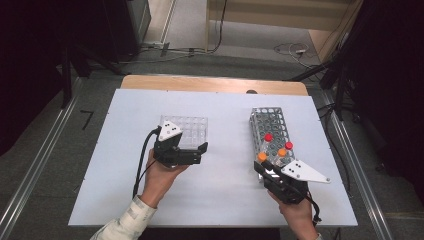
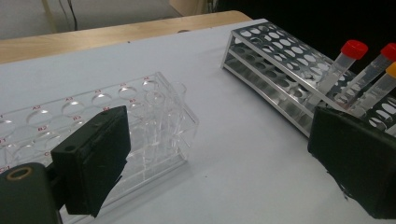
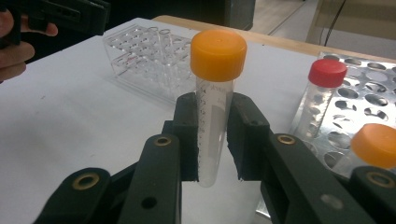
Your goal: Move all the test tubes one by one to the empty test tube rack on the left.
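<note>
An orange-capped clear tube [image 3: 214,107] stands upright between the jaws of my right gripper [image 3: 215,144], which is shut on it. The tube's orange cap [image 1: 262,157] is just off the near left corner of the metal rack [image 1: 267,122]. Two red-capped tubes [image 1: 268,137] and another orange-capped tube [image 1: 282,152] stand in that rack's near end. A clear plastic rack [image 1: 189,129] with no tubes in it lies at centre left. My left gripper [image 1: 199,152] is at its near edge, open, with nothing between its jaws [image 2: 224,158].
The white board [image 1: 220,200] covers most of the wooden table [image 1: 210,82]. The left hand and its gripper [image 3: 51,16] show at the top left of the right gripper view. Cables lie on the floor [image 1: 295,50] beyond the table.
</note>
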A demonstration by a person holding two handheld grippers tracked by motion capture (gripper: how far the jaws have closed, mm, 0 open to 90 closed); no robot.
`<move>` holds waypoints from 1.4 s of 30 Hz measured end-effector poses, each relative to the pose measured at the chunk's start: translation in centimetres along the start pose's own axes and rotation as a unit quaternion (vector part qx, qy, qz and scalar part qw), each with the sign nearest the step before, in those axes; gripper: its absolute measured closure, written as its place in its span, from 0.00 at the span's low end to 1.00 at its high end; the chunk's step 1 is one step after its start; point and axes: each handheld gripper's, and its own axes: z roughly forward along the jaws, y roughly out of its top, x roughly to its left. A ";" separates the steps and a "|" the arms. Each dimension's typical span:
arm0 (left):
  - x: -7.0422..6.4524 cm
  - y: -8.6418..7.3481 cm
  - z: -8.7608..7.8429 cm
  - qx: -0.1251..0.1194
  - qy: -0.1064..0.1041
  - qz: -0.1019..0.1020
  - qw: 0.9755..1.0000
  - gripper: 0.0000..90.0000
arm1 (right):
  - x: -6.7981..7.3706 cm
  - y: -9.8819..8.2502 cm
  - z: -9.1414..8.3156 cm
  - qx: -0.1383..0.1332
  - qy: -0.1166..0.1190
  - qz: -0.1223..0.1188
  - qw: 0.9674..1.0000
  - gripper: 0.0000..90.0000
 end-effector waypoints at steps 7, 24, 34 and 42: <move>-0.3 0.0 0.1 0.001 -0.002 0.003 1.000 0.08 | 0.8 0.3 1.3 0.004 0.011 -0.007 1.000 0.79; -0.1 0.2 -0.5 -0.006 -0.008 -0.007 1.000 0.08 | 3.2 1.2 5.6 0.021 0.035 -0.030 0.999 0.79; -0.4 0.3 -0.8 -0.016 -0.022 -0.012 1.000 0.08 | 4.8 2.1 8.6 0.034 0.046 -0.041 0.998 0.79; -0.9 0.2 -0.8 -0.014 -0.024 0.000 1.000 0.13 | 6.0 2.8 10.6 0.044 0.054 -0.042 0.997 0.79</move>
